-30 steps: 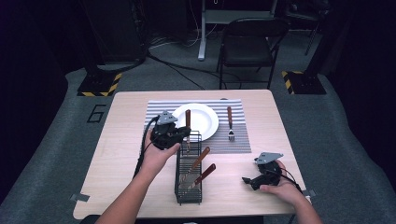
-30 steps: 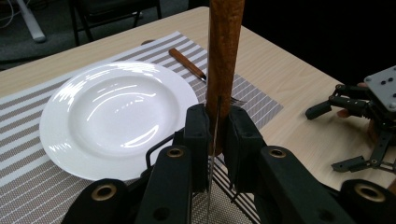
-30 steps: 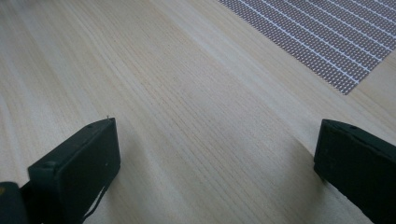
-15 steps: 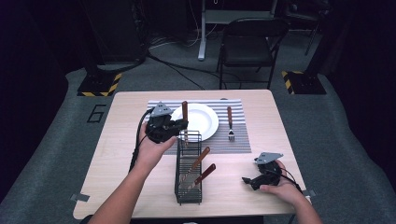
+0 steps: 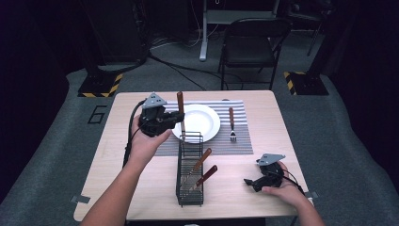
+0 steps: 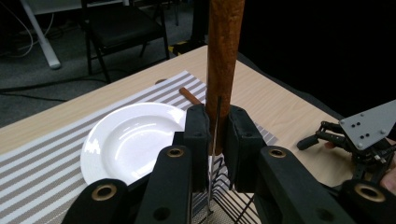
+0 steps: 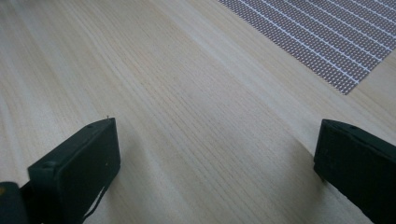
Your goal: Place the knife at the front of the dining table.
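Observation:
My left gripper [image 5: 180,117] is shut on a knife [image 5: 179,101] with a wooden handle, held upright with the handle on top. In the left gripper view the jaws [image 6: 217,116] pinch the thin blade just under the brown handle [image 6: 225,51]. The blade hangs down at the far end of a black wire caddy [image 5: 190,186]. Two more wooden-handled utensils [image 5: 203,157] lean inside the caddy. My right gripper [image 5: 247,182] rests open on the table near its front right corner; its jaws [image 7: 219,140] stand wide apart over bare wood.
A white plate [image 5: 200,123] sits on a striped placemat [image 5: 244,141], with a wooden-handled fork [image 5: 231,123] to its right. The mat's corner [image 7: 327,42] lies ahead of the right gripper. A black chair [image 5: 251,47] stands behind the table.
My left gripper has risen and drifted left and toward the plate, lifting the knife up out of the caddy. The right gripper has stayed where it was.

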Demonstrator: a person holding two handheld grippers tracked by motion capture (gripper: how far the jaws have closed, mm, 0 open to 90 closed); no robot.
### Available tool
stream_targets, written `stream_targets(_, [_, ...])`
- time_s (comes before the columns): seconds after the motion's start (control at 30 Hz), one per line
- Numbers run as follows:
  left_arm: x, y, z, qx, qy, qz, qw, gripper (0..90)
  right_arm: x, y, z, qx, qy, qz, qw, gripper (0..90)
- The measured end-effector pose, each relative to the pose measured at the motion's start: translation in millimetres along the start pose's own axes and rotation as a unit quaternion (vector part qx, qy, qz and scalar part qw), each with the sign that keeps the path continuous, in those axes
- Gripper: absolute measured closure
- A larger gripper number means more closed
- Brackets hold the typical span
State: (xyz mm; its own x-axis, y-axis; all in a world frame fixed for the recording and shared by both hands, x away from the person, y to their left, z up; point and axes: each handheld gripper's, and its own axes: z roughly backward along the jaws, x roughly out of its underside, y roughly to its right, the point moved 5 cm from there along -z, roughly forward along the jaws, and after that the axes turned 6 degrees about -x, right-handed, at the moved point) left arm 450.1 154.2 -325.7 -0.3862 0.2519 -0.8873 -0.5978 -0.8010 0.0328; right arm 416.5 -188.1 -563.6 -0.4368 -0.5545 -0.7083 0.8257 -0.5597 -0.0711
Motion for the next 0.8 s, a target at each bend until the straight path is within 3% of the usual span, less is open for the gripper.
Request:
stream_targets(0.37, [-11.1,-12.4,16.6,-0.015,0.012,0.001,0.9998,80.1,-0.1,0.1,-0.1,-0.001,0.001,0.001,1.0000,0.0])
stream_targets(0.8, [-2.7,-30.0,18.4,-0.031,0.010,0.019,0.9993,80.1,0.0,-0.1,-0.1,-0.001,0.001,0.000,1.0000,0.0])
